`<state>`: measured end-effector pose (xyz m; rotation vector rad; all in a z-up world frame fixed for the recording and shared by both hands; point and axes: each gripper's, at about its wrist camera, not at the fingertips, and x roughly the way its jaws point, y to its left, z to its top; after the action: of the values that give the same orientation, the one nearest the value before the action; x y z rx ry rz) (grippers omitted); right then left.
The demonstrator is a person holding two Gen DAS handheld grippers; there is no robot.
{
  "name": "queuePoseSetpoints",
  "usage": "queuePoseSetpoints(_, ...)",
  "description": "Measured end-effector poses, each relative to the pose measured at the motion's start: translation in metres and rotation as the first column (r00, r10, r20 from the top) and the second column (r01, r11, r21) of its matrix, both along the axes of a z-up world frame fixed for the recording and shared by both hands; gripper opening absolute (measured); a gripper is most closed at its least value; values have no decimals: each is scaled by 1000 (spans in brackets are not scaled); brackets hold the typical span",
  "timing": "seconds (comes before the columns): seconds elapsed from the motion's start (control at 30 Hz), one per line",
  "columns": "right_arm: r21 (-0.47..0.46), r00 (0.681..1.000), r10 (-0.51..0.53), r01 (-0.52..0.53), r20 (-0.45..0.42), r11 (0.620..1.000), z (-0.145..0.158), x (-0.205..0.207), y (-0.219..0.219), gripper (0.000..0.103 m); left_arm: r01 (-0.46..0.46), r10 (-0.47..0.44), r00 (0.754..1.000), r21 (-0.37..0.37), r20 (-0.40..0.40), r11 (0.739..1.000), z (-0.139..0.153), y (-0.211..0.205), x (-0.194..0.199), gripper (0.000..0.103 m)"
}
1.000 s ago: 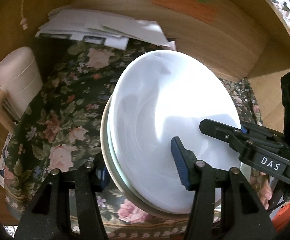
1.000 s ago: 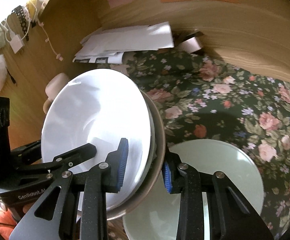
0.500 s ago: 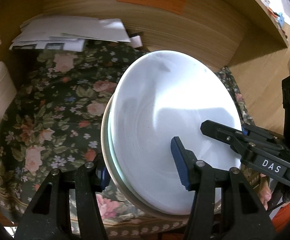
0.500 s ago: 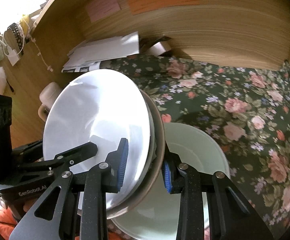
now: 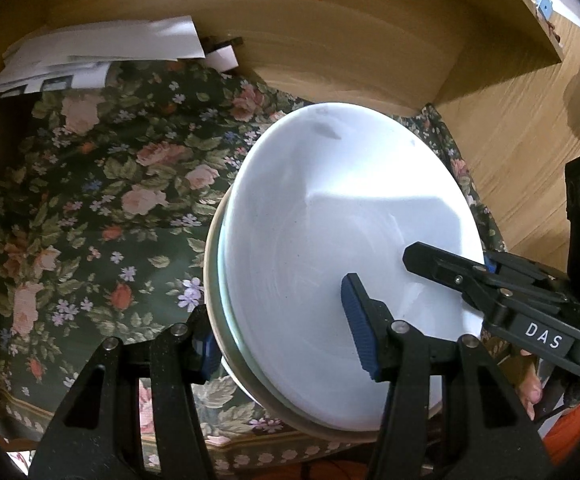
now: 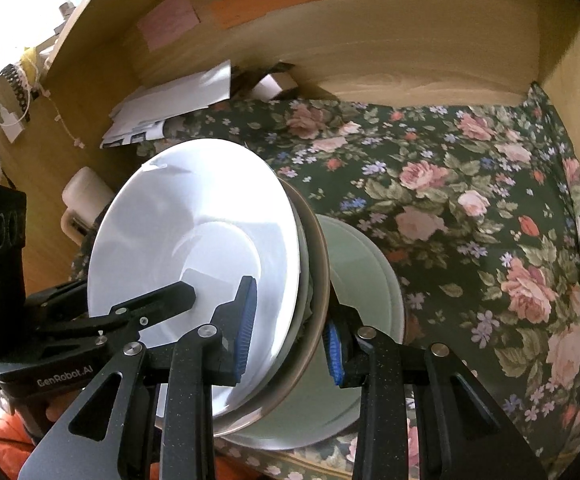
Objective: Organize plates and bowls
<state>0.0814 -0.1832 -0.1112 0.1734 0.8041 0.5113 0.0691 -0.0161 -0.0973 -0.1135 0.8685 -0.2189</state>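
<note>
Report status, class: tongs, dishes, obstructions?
Left tongs and right tongs both clamp the stack of dishes. Stack tilted above floral cloth. Pale green plate lies beneath.

We see the stack of plates (image 6: 210,240) held tilted above the cloth (image 6: 470,200), a lone plate (image 6: 370,280) lying beneath it. Behind, papers (image 6: 178,104) rest against the back wall (image 6: 410,40).

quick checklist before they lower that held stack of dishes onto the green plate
1. Left gripper clamped on the dish stack: ok.
2. Right gripper clamped on the opposite edge: ok.
3. Stack level: not ok, tilted steeply.
4. Green plate bare where it shows: ok; the part behind the stack, cannot tell.
5. Stack centred over the green plate: cannot tell.
6. Papers clear of the landing spot: ok.
</note>
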Motion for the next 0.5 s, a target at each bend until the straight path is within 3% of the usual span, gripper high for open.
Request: queuePoseSetpoints(0.5, 15, 999, -14, 15, -44, 1000, -21, 16, -8, 28, 0, 0, 998, 4, -59, 1000, -17, -5, 23, 53)
